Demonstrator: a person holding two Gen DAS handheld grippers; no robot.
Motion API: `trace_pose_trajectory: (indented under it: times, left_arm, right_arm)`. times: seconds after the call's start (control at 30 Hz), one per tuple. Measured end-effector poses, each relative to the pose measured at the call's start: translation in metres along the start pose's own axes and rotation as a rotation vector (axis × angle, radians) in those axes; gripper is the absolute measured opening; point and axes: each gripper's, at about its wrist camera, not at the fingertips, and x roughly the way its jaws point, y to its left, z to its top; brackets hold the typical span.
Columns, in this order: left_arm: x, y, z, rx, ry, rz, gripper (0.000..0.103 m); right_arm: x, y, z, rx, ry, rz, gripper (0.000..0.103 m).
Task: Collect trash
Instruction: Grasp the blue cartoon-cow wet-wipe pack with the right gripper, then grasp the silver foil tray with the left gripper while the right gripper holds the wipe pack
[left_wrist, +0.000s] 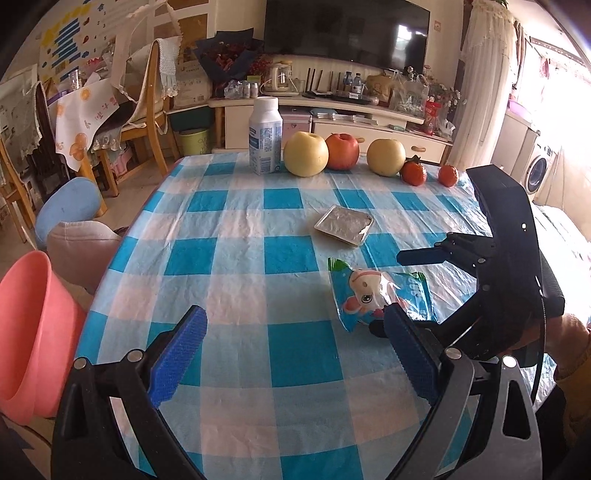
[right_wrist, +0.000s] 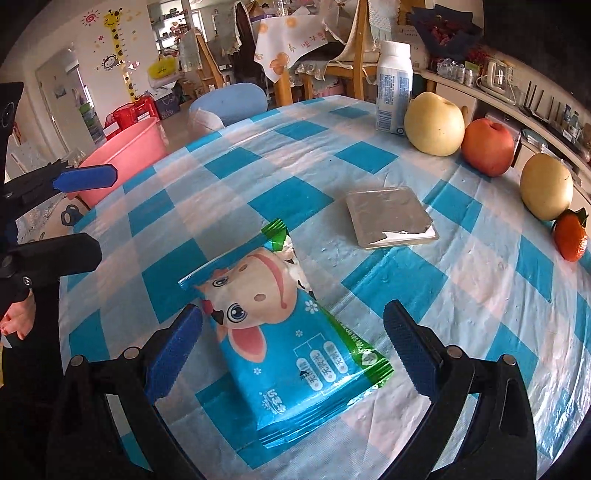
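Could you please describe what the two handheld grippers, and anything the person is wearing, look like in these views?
Both are matte black plastic linkage frames with silver pivot pins. The left gripper and right gripper carry flat blue ribbed pads on their fingers. Seen from the left wrist, the right one has a boxy black housing with white dots. A mustard-yellow sleeve shows at the wrist, and the nails look red.
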Motion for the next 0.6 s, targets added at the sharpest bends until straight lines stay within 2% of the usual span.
trace_pose_trajectory:
  times: [0.17, 0.23, 0.33, 0.43, 0.6]
  left_arm:
    - [0.008, -0.001, 0.003, 0.003, 0.017, 0.009, 0.095]
    - [0.011, -0.003, 0.007, 0.009, 0.018, 0.014, 0.095]
    - [0.018, -0.007, 0.017, 0.032, 0.017, 0.018, 0.095]
    - [0.031, -0.011, 0.025, 0.06, 0.029, 0.028, 0.095]
    - [0.057, -0.022, 0.045, 0.107, 0.034, 0.021, 0.095]
  right_arm:
    - [0.002, 0.008, -0.003, -0.039, 0.004, 0.001, 0.097]
    - [0.0, 0.008, -0.004, -0.039, 0.003, 0.003, 0.077]
    - [-0.003, 0.006, -0.008, -0.031, 0.002, -0.008, 0.063]
    - [-0.008, 0.007, -0.012, -0.038, -0.002, -0.021, 0.053]
    - [-0.021, 0.003, -0.023, -0.025, -0.007, -0.071, 0.047]
